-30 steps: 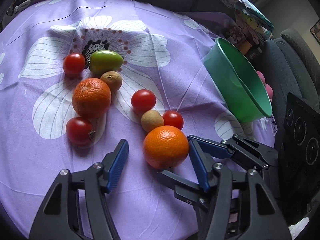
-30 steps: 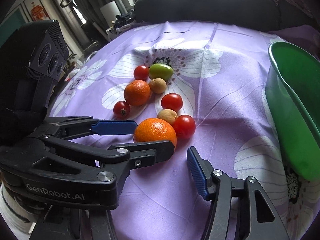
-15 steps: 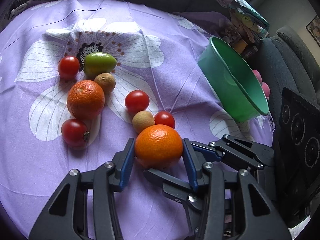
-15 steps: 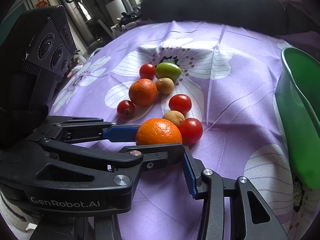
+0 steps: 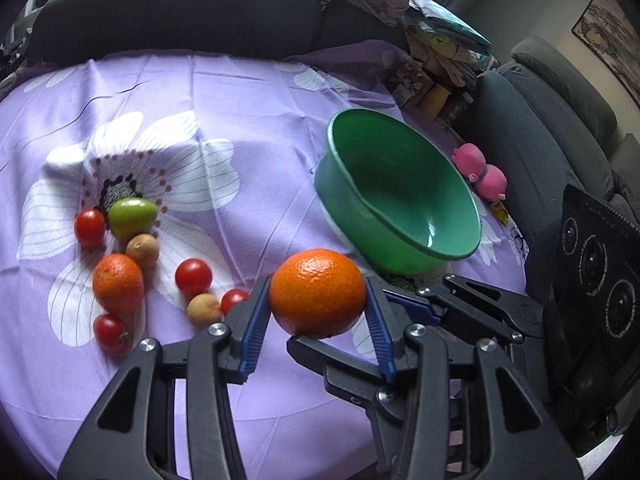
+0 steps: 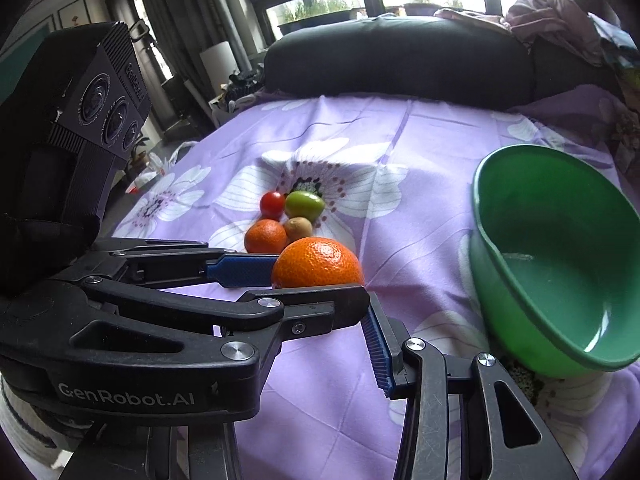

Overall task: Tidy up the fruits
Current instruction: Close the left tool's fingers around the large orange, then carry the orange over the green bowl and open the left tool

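Transfer step in hand — left gripper [image 5: 318, 320] pinching the orange [image 5: 317, 293] clear of the cloth, right gripper [image 6: 374, 340] jaws spread and empty — next: carry over the green bowl [image 5: 436, 256] and release.

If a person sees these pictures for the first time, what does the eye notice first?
First the large orange, clamped between the blue pads of the left gripper in the foreground. Next the empty green bowl, tilted, just behind it on the right. Then the small fruits clustered on the purple flowered cloth at left.
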Tool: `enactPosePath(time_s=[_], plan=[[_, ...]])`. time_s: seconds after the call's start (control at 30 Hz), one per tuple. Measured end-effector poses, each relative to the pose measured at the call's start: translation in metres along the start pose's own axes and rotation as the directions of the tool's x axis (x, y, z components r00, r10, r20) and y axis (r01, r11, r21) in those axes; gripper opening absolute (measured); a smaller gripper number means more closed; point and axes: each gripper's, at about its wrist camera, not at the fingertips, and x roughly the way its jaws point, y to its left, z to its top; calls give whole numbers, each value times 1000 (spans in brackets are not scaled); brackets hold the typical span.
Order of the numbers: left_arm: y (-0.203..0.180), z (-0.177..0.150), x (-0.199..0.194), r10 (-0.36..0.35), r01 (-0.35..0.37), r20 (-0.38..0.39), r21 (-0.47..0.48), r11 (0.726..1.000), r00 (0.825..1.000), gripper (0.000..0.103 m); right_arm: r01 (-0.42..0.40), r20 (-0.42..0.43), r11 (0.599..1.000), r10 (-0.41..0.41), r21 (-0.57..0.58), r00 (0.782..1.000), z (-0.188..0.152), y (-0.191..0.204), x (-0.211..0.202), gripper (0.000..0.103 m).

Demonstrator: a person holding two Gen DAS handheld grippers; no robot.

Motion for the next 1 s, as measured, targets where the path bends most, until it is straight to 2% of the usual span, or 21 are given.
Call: enactPosePath(time_s=[0.23, 0.47, 0.87, 0.97, 1.0], plan=[[-40, 35, 25, -53, 53, -4, 98, 994, 999, 46, 73, 71, 995, -78, 64, 994, 10, -39, -31, 45], [-58, 57, 55, -104, 106, -24, 114, 988, 994, 46, 123, 98, 982, -137, 143, 986, 14, -77, -41, 45], [-63, 66, 82, -79, 86, -73, 100, 991, 994, 47, 157, 57, 970, -170, 187, 984, 13, -103, -31, 46], [-63, 65, 83, -66, 72, -73, 93, 993, 995, 49, 184, 38, 966, -194, 179, 980, 13, -103, -28, 46], [-62, 65, 82, -69, 75, -73, 90, 993, 995, 54, 193, 34, 965, -202, 178, 979, 12, -104, -28, 46]])
